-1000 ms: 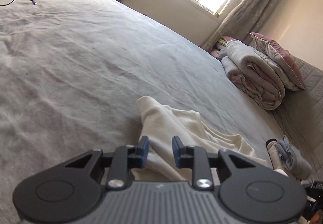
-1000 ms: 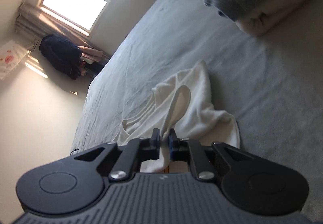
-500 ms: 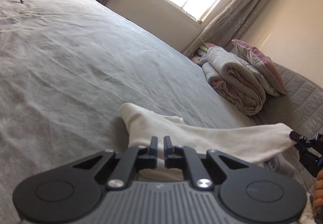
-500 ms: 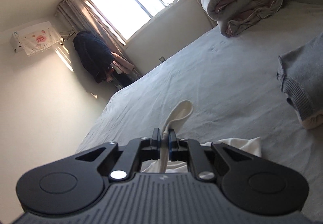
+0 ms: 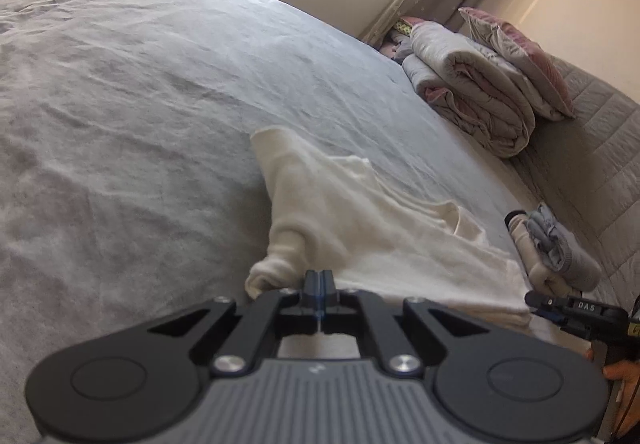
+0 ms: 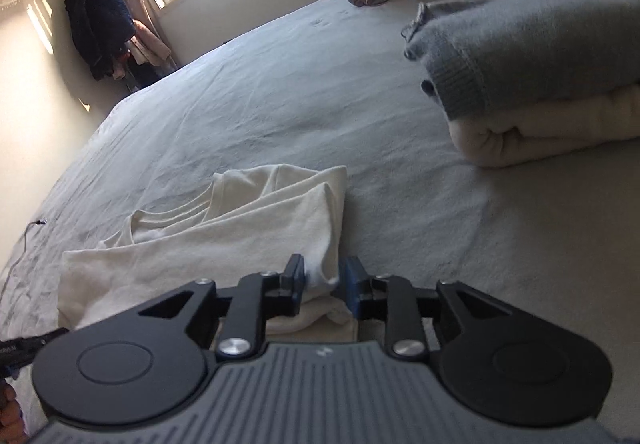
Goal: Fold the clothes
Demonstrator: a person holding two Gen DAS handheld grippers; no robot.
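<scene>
— Where is the cream shirt (image 5: 360,228) seen?
— Spread on the grey bed (image 5: 140,104); its near edge is pinched in the closed left claw (image 5: 319,286).
— And the right claw (image 6: 322,280)?
— Parted, a shirt corner between its pads, ungripped.

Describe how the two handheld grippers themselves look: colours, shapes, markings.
Both match: a ribbed grey body, two black rounded lobes with embossed discs, black linkage arms with silver screws, and blue-faced pads. The left gripper shows this in its own view; the right gripper likewise. From the left view, the right gripper's black side carries white letters "DAS". No sleeves or cables on them are visible.
</scene>
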